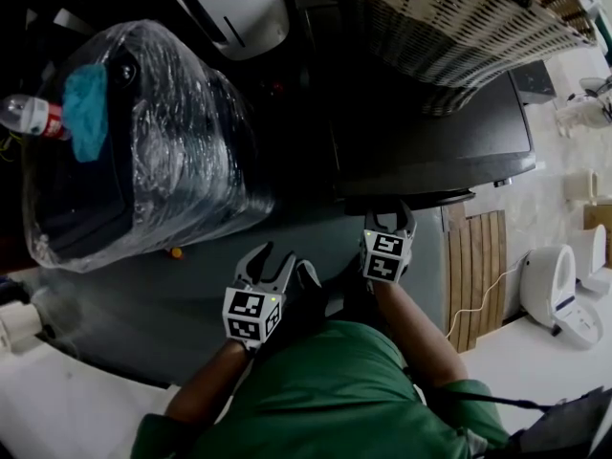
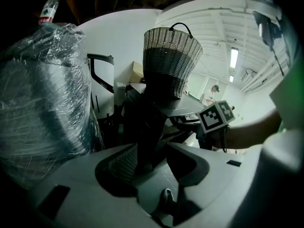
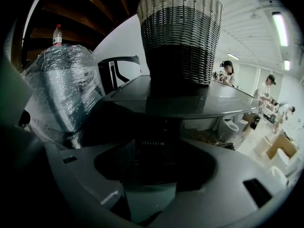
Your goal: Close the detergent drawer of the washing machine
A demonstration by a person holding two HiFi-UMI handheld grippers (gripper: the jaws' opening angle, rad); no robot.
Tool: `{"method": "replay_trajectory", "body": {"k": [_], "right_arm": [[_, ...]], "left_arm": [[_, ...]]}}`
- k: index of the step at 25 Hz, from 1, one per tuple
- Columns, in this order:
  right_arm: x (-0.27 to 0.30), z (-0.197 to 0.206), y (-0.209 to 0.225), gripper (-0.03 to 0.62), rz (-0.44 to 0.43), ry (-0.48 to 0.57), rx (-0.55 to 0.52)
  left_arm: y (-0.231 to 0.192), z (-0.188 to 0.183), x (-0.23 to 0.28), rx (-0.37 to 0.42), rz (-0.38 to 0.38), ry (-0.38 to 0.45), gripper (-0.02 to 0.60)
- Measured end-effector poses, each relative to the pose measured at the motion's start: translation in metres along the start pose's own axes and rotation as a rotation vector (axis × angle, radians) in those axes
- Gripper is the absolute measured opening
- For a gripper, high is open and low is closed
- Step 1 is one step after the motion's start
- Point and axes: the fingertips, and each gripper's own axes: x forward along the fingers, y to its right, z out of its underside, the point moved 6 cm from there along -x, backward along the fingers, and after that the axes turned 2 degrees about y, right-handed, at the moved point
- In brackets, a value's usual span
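The stiff, light detergent drawer (image 3: 153, 146) likely needs a flat push on its Midea-marked front; right gripper (image 1: 387, 220) and left gripper (image 1: 271, 262) fingers stand apart.

"Midea" brand on dark washing machine front panel (image 3: 152, 148); nothing else legible.

The two-tone woven wicker basket (image 1: 449, 27) stands on the top of the dark grey washing machine (image 1: 449, 132). Left of the machine stands the plastic-wrapped cylindrical bundle (image 1: 143, 142), a clear plastic bottle (image 1: 29, 115) on top of it. The right gripper (image 1: 387, 220) is at the machine's front edge, the left gripper (image 1: 266, 261) to its left, before the bundle.
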Motion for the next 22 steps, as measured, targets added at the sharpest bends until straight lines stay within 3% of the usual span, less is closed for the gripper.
{"method": "replay_trajectory", "body": {"k": [15,22], "right_arm": [[-0.033,-0.007,0.007,0.252,-0.077,-0.009,0.032],[-0.086,-0.064,0.003,0.190,-0.221,0.196,0.037]], "left_arm": [[0.013,-0.012,-0.018,-0.004,-0.016,0.083,0.199],[0.014,-0.031,-0.026,-0.017,-0.043,0.175,0.199]]}}
